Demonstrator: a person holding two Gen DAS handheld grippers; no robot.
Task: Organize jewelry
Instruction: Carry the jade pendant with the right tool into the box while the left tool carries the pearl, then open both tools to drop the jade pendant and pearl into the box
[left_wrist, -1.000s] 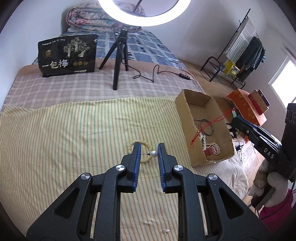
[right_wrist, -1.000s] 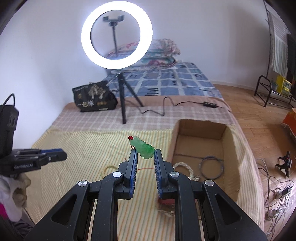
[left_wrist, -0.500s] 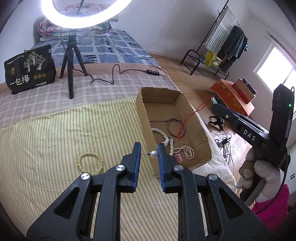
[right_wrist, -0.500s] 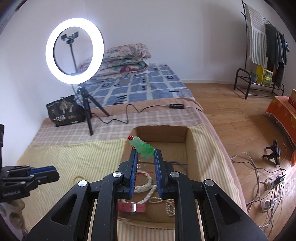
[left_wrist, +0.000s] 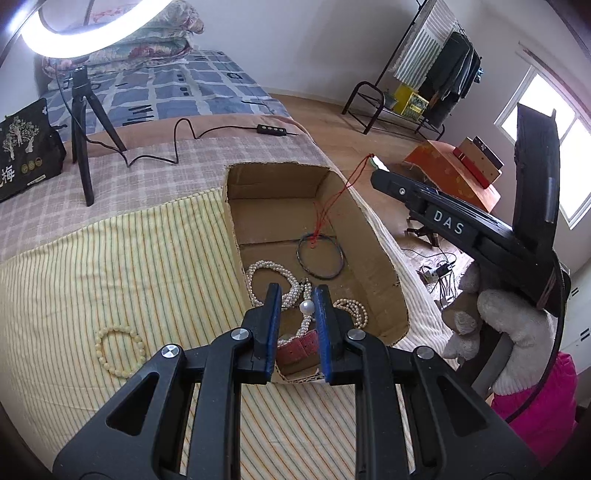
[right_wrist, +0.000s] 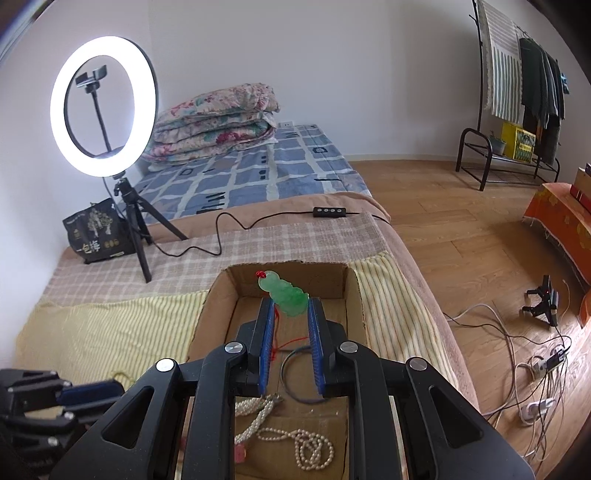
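Observation:
An open cardboard box (left_wrist: 380, 258) (right_wrist: 207, 317) sits on the striped bed cover and holds pearl strands (left_wrist: 269, 269), a dark bangle (left_wrist: 320, 254) and a pink item (left_wrist: 295, 347). My left gripper (left_wrist: 296, 304) is shut on a pearl earring (left_wrist: 306, 306) over the box's near end. My right gripper (right_wrist: 290, 308) is shut on a green jade pendant (right_wrist: 286, 293) above the box; its red cord (left_wrist: 332, 199) hangs down into the box. A cream bead bracelet (left_wrist: 118, 350) lies on the cover left of the box.
A ring light on a tripod (right_wrist: 103, 110) with its cable, a black bag (right_wrist: 99, 230) and folded quilts (right_wrist: 214, 122) are on the bed behind. The bed's right edge drops to a wooden floor with cables (right_wrist: 535, 365). A clothes rack (right_wrist: 517, 92) stands far right.
Both grippers have moved right over the box. The left one carried the pearl earring away from the bead bracelet. The right one carried the pendant, whose cord now hangs into the box.

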